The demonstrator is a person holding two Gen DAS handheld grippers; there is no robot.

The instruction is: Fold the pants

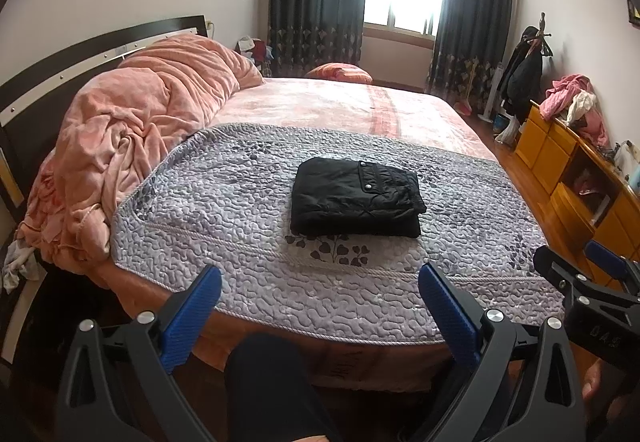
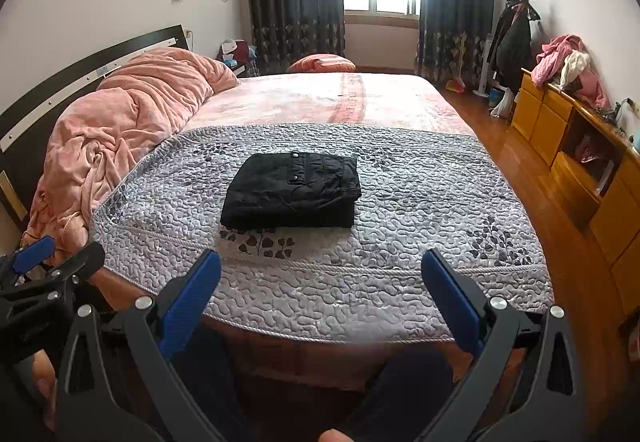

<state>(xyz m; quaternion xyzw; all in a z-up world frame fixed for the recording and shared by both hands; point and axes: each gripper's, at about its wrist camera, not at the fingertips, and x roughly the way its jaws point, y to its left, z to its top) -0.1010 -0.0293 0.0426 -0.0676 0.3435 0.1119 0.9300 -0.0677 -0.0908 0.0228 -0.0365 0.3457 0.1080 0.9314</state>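
Note:
The black pants [image 1: 356,197] lie folded into a compact rectangle on the grey quilted cover [image 1: 224,201] of the bed; they also show in the right wrist view [image 2: 292,191]. My left gripper [image 1: 320,282] is open and empty, held back from the bed's near edge, well short of the pants. My right gripper [image 2: 320,268] is open and empty too, at the same distance. The right gripper shows at the right edge of the left wrist view [image 1: 596,282], and the left gripper at the left edge of the right wrist view [image 2: 44,270].
A crumpled pink blanket [image 1: 136,133] is heaped on the bed's left side by the dark headboard [image 1: 60,61]. A yellow wooden cabinet [image 2: 580,153] with clothes on it lines the right wall. Wooden floor [image 2: 516,177] runs between bed and cabinet. The person's knees show below.

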